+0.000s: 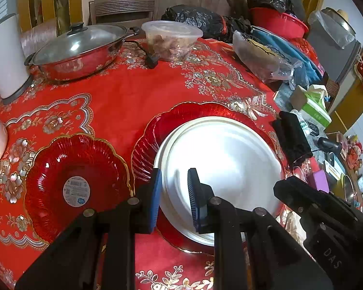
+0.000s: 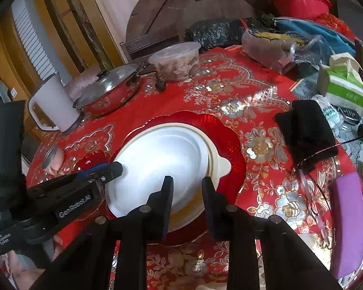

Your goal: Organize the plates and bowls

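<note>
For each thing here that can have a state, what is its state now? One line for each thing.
left claw: open, at the white plate's rim
right claw: open, above the white plate's near edge
white plate: stacked on the large red plate
large red plate: under the white plate
small red plate: alone, sticker in centre
steel pot: lid on
plastic container: lid on

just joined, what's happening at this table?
A person with two handheld grippers is sorting dishes on a red tablecloth. White plates are stacked on a large red plate. The left gripper and right gripper hover at the stack's near edge, fingers apart, gripping nothing. A smaller red dish sits apart to the left, not yet stacked.
</note>
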{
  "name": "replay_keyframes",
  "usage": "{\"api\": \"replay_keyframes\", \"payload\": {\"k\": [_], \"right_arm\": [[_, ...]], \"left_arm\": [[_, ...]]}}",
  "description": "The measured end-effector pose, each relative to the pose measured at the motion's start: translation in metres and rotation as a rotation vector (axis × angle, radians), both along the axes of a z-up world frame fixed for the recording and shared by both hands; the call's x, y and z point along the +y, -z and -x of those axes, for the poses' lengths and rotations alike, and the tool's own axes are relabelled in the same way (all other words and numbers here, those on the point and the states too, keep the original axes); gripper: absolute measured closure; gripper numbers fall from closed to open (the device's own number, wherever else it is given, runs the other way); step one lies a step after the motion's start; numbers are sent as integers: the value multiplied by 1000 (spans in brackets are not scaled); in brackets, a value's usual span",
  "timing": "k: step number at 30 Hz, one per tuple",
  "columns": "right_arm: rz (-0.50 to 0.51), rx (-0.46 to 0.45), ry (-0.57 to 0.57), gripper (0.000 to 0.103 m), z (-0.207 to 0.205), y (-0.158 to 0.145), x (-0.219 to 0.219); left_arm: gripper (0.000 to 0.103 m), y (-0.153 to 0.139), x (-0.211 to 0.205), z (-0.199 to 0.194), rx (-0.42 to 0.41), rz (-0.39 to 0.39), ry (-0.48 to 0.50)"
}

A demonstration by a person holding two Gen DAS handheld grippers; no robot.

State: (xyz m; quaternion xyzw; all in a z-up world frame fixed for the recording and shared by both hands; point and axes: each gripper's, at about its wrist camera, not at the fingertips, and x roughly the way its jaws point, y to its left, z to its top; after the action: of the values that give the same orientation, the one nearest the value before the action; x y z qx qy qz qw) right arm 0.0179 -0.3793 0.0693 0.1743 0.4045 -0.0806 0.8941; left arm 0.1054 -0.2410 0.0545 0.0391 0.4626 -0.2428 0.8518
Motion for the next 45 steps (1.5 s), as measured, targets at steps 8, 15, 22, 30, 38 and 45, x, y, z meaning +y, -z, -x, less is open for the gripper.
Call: {"api": "replay_keyframes", "payload": {"k": [8,15,22,30,38,45], "right_arm": [[-17,-36,12,69,8,-10,-1],[-158,-96,-186,69,8,-30,50],[-230,-42,-321,68,-15,-16,111],[-251,54,-324,66,-37,27,139],[-258,97,-271,66,-43,48,137],[-250,92,-256,61,-45,49,135]], "left_arm": [[84,-10,17,1,1,28,-7],[62,-22,70,2,-33,18,-54],[34,-23,133,0,-86,-33,-145],[34,-2,179,-10,-37,-40,-208],[34,12,193,-19,-7,-41,-242],[34,22,193,-23,19,-42,-247]]}}
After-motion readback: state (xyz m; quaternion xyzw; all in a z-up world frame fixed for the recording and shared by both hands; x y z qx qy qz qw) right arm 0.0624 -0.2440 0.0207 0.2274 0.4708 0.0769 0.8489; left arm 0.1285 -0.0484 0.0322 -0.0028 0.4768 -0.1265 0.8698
